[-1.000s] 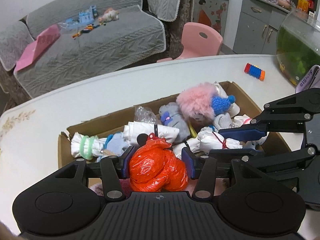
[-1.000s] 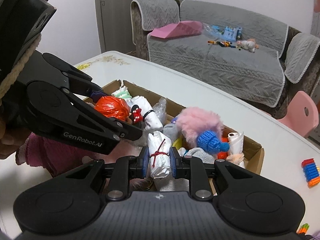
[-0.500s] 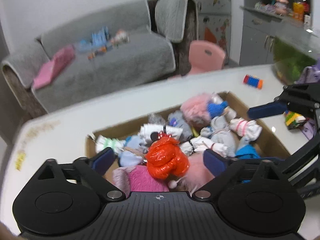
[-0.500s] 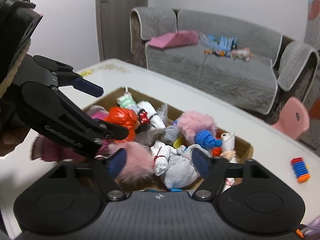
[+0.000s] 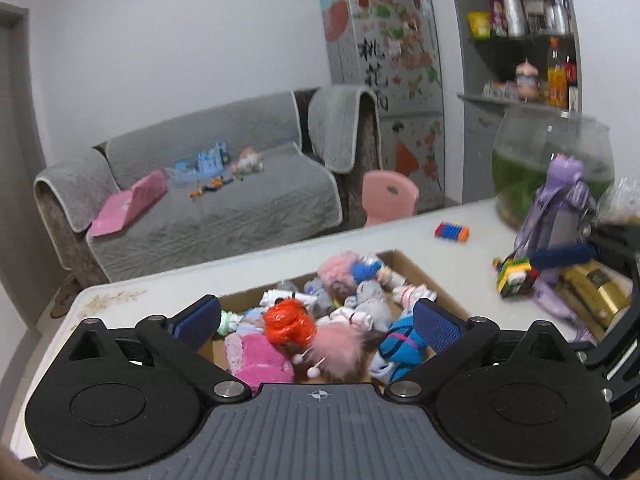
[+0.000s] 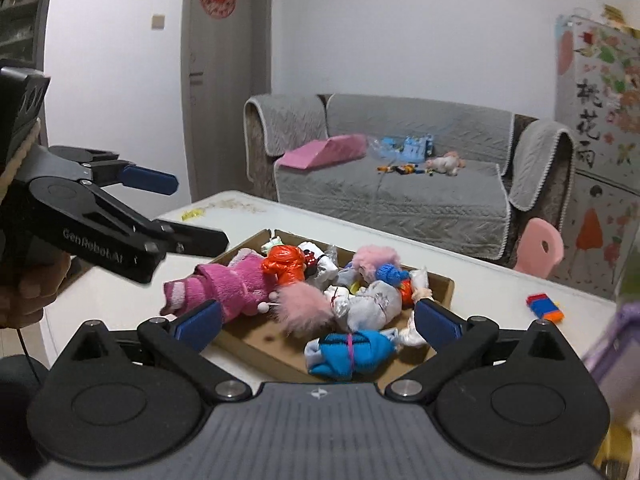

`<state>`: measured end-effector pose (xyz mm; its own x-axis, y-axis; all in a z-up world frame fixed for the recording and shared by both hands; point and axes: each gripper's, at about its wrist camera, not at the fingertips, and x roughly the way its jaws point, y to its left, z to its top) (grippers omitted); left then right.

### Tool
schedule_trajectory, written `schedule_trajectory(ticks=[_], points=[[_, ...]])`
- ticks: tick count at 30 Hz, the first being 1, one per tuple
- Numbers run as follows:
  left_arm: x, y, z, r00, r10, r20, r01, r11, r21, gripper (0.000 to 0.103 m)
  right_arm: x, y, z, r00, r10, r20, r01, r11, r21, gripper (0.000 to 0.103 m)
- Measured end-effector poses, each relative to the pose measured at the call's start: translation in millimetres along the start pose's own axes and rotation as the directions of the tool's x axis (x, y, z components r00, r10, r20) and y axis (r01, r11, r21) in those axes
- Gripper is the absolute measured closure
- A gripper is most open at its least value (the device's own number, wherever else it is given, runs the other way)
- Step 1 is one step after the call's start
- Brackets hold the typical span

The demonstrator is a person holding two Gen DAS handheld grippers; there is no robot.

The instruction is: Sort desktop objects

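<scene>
Two grippers, left gripper (image 5: 316, 322) and right gripper (image 6: 318, 322), hang spread and empty above the cardboard box (image 6: 440, 292); next likely target: striped block (image 6: 545, 306) at two o'clock.

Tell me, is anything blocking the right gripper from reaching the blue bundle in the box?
Nothing visible is. The right gripper is open and empty, and the blue bundle lies uncovered at the near end of the cardboard box, just ahead of it. The left gripper is off to the side.

Left gripper (image 5: 316, 326) spread wide, cardboard box (image 5: 420, 276) of toys below
</scene>
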<state>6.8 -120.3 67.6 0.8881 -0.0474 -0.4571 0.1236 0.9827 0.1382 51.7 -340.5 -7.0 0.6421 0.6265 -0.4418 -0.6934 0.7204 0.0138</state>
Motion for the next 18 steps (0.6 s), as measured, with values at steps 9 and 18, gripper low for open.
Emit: schedule_trajectory(ticks=[9, 18], points=[[-27.5, -14.7, -30.5, 0.999, -0.011, 0.033, 0.011, 1.0, -0.01, 0.0, -23.6, -11.9, -44.5, 0.999, -0.025, 0.028, 0.021, 0.992, 0.127, 0.001], [-36.3, 18.6, -35.6, 0.998, -0.051, 0.035, 0.058, 0.968, -0.246, 0.0, -16.1, -17.6, -76.2, 1.0, -0.017, 0.006, 0.016, 0.978, 0.207, 0.001]])
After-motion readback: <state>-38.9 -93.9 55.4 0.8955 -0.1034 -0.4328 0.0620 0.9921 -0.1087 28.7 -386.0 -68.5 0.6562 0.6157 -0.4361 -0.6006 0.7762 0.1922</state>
